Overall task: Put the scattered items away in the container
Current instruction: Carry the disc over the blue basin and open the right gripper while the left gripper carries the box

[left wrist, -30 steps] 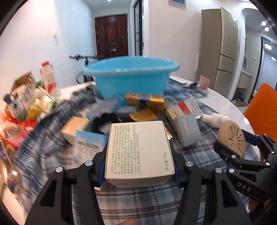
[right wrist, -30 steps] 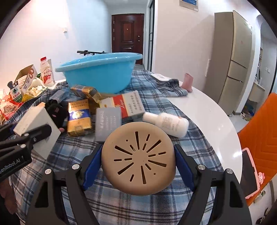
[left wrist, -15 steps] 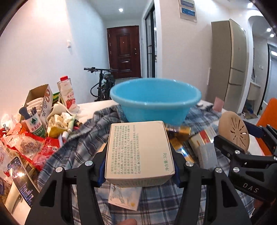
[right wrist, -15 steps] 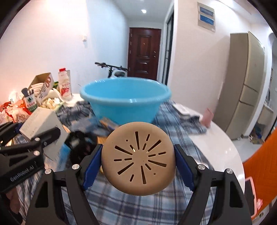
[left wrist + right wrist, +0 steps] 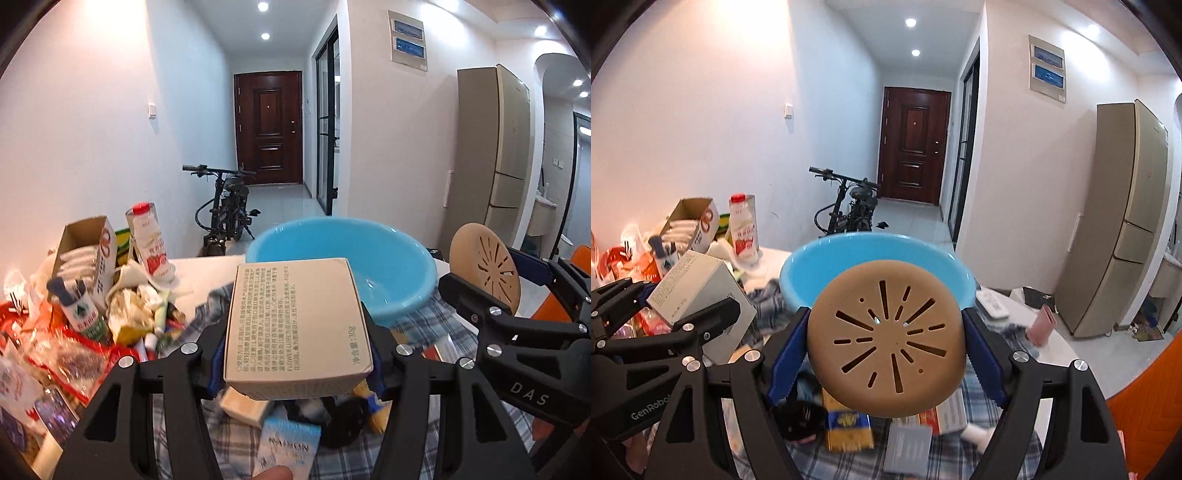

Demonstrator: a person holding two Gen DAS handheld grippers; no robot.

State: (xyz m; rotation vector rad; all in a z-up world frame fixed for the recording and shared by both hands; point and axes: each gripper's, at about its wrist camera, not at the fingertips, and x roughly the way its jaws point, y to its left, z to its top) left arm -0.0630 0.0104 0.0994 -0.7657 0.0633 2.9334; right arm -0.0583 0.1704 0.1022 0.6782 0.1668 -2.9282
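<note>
Blue plastic forms the basin (image 5: pixel 388 266), the container for this tidy-up, which sits on a plaid tablecloth (image 5: pixel 942 454) ahead of both grippers with nothing visible inside. Clamped in the left gripper (image 5: pixel 297 354) is a beige carton (image 5: pixel 295 317) printed with small Chinese text, its two fingers pressed against the box's sides, raised above the table just short of the basin's near rim. Beside it, the right gripper (image 5: pixel 884 356) clenches a round tan disc (image 5: pixel 886 338) cut with radiating slots, blue pads (image 5: pixel 786 358) squeezing its edges, and the disc stands upright in front of the basin. Below the grippers the cloth is strewn with small packages: a yellow and blue packet (image 5: pixel 847 424), a grey card box (image 5: pixel 908 448), a red and white box (image 5: pixel 942 410), a black object (image 5: pixel 803 421) too blurred to name, and a pale blue box (image 5: pixel 288 448). Off to the left lies a heap of groceries with a red-capped milk bottle (image 5: pixel 147 243), an open cardboard box (image 5: pixel 86 247) and red snack bags (image 5: pixel 70 354). A pink cup (image 5: pixel 1043 325) stands on the bare white table (image 5: pixel 1056 350) to the right. Beyond are a parked bicycle (image 5: pixel 225 210), a dark wooden door (image 5: pixel 269 129) and a tall fridge (image 5: pixel 1123 254).
</note>
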